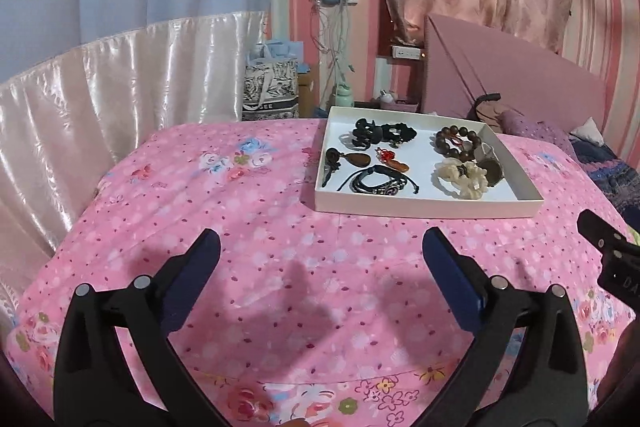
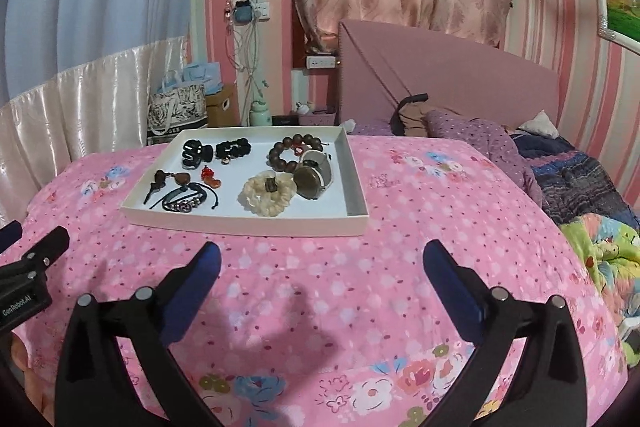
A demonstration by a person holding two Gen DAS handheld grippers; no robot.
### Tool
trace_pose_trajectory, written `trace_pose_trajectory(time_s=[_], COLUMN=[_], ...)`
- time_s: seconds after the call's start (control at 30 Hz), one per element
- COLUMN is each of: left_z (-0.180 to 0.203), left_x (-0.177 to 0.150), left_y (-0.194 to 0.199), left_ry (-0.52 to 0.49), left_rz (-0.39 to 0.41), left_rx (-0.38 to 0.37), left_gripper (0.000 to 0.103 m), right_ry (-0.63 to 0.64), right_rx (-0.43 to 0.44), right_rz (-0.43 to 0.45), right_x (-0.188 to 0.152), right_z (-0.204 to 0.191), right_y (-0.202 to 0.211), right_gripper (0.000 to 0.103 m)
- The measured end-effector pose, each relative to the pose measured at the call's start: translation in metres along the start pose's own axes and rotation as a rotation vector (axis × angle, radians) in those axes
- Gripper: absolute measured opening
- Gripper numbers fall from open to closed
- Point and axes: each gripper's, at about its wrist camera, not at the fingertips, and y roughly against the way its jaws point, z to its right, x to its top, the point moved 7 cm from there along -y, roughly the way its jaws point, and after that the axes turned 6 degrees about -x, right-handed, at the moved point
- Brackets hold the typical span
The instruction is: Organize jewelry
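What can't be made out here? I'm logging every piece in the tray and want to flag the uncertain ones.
- Watch: in both views its band is partly hidden behind its own face and the cream bracelet.
- Black cord bracelets: overlapping, count unclear, both views.
- Small red charm: too small to identify.
- Right claw: cut off by the left wrist view's edge.
- Tray near wall hides the strip of floor just behind it.

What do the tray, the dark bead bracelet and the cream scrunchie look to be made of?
Tray: looks like matte white cardboard, with thin flat walls and sharp folded corners.
Dark bead bracelet: probably wood, with round brown beads of a dull sheen; dark stone is possible.
Cream scrunchie: soft gathered fabric, ruffled and matte, with a small dark tag on top.
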Motion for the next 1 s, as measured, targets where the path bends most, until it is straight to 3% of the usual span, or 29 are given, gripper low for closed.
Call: trace_pose_trajectory(time_s=[0.2,0.47,1.0], left_z=[0.0,0.003,0.005], left_x=[-0.003,-0.003,-0.005], left_y=[0.003,0.012,0.018], left_ry=[-0.023,-0.025,-0.04], left_rz=[0.028,0.031,0.033], left_rx=[0.036,0.026,0.044], left_gripper=[0.1,0.1,0.1], right_ry=[0.003,0.029,0.038], right_rx=[0.018,0.037,-0.002], right_rz=[-0.015,-0.049,-0.03], right_x=[-0.009,-0.02,-0.018], right_z=[-0.008,-0.02,-0.018], right_y=[0.0,0.0,0.002], right_gripper=[0.101,0.101,0.101])
